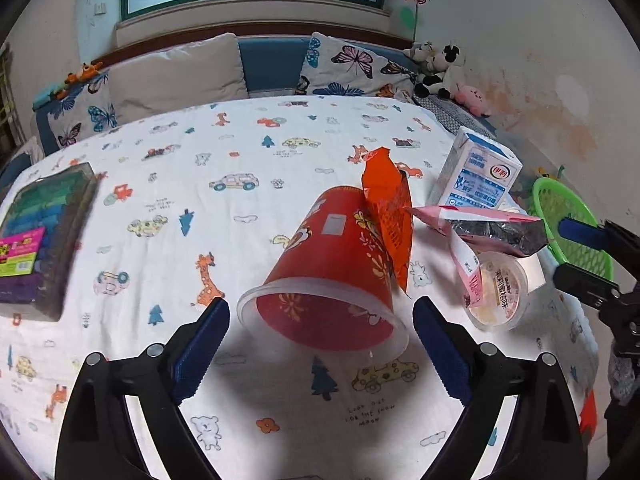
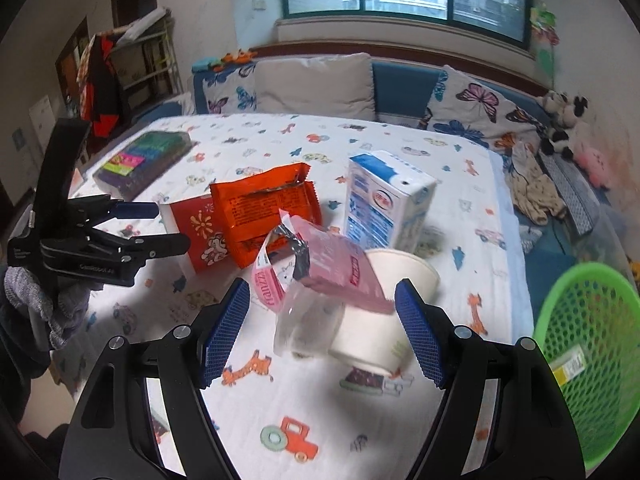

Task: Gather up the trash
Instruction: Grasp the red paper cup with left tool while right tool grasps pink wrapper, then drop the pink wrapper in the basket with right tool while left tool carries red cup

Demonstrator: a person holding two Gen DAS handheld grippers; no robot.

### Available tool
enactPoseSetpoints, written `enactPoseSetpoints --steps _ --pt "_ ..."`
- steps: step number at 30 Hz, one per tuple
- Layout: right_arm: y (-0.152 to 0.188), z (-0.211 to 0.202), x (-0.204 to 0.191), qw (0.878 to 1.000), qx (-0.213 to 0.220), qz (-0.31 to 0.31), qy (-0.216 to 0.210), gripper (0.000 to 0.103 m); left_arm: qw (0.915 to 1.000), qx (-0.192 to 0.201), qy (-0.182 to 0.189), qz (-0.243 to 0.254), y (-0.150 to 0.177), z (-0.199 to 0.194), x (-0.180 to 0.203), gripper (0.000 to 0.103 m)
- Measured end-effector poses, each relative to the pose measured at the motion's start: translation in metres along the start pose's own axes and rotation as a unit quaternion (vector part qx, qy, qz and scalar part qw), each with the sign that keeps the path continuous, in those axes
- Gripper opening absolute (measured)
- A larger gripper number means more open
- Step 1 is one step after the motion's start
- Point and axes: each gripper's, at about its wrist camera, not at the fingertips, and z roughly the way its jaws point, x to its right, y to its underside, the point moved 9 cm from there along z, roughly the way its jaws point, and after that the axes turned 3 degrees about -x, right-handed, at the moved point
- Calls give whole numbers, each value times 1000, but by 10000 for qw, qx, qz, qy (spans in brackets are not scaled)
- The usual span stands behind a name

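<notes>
A red noodle cup (image 1: 328,276) lies on its side on the printed cloth, its mouth towards my open left gripper (image 1: 320,344), which sits just short of its rim. An orange wrapper (image 1: 390,210) leans on the cup. A pink wrapper (image 2: 332,264) lies over a white cup (image 2: 384,316), between the fingers of my open right gripper (image 2: 324,328). A clear bag (image 2: 304,328) lies under the wrapper. A milk carton (image 2: 384,200) stands behind. The green basket (image 2: 592,352) is at the right.
A box of coloured items (image 1: 40,236) lies at the table's left. A small sealed pudding cup (image 1: 500,292) sits beside the pink wrapper in the left wrist view. A sofa with butterfly cushions (image 1: 352,68) and plush toys (image 1: 436,68) runs behind the table.
</notes>
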Motion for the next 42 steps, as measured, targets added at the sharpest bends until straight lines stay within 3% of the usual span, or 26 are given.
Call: enactPoseSetpoints --steps 7,17,26,42 --pt "-5 27 3 9994 -277 -125 141 71 10000 37 41 57 1 10 1 90" --pt "-1 36 8 9989 -406 -131 206 49 9999 -20 100 -55 2 25 -2 90" --pt "-3 26 12 9995 -276 60 122 35 9999 62 98 -37 3 22 -1 86" --pt "-19 -27 3 9981 324 411 -314 34 9989 432 -134 -157 0 -33 -18 85"
